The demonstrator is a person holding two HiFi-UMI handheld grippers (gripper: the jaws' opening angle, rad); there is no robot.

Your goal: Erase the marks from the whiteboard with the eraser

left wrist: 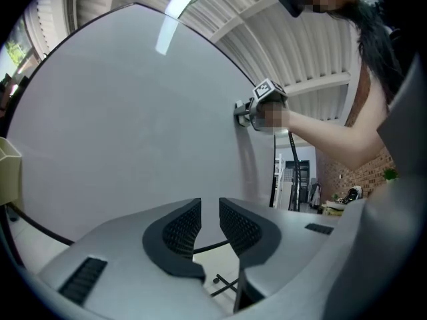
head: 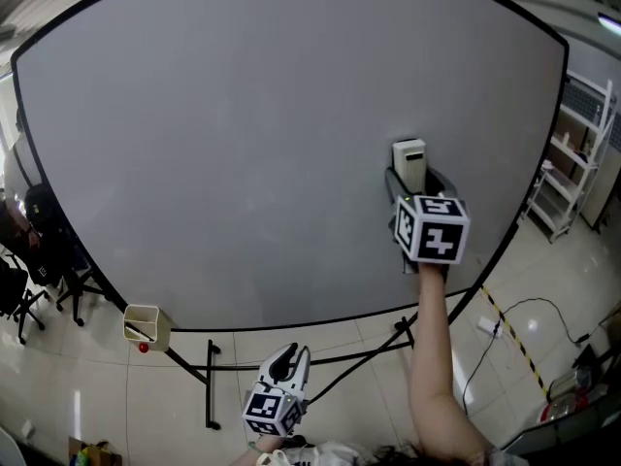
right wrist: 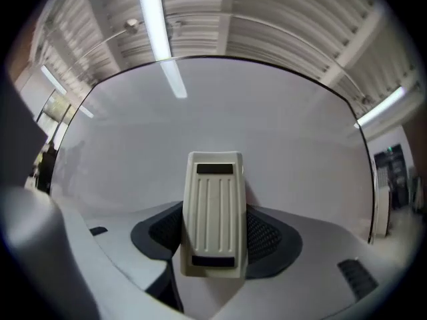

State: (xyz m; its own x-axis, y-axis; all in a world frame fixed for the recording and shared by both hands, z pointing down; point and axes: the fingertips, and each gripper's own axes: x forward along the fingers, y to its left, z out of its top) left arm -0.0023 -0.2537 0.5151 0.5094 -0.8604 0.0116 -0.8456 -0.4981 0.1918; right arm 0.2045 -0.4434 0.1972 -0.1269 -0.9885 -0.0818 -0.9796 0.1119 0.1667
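Head view: whiteboard (head: pixel 243 144) fills most of the frame, surface plain grey-white, no marks that I can make out
Eraser (head: pixel 408 161): cream plastic, ribbed back, right of centre in the frame, set against the board face; long axis roughly upright
Right gripper (head: pixel 415 184): jaws clamped on the eraser's two long sides, seen plainly in the right gripper view; marker cube faces the camera, bare forearm runs up from the lower edge
Left gripper (head: pixel 288 359): low centre of the frame, below the board's bottom edge; jaws a narrow gap apart, nothing between them, pointing up at the board
Bin (head: pixel 146 325): small, cream, at the board's lower left edge; contents too small to tell
Stand (head: pixel 209 386): black legs on a pale tiled floor
Rack (head: pixel 577 153): white shelving, right edge of the frame, beside the board
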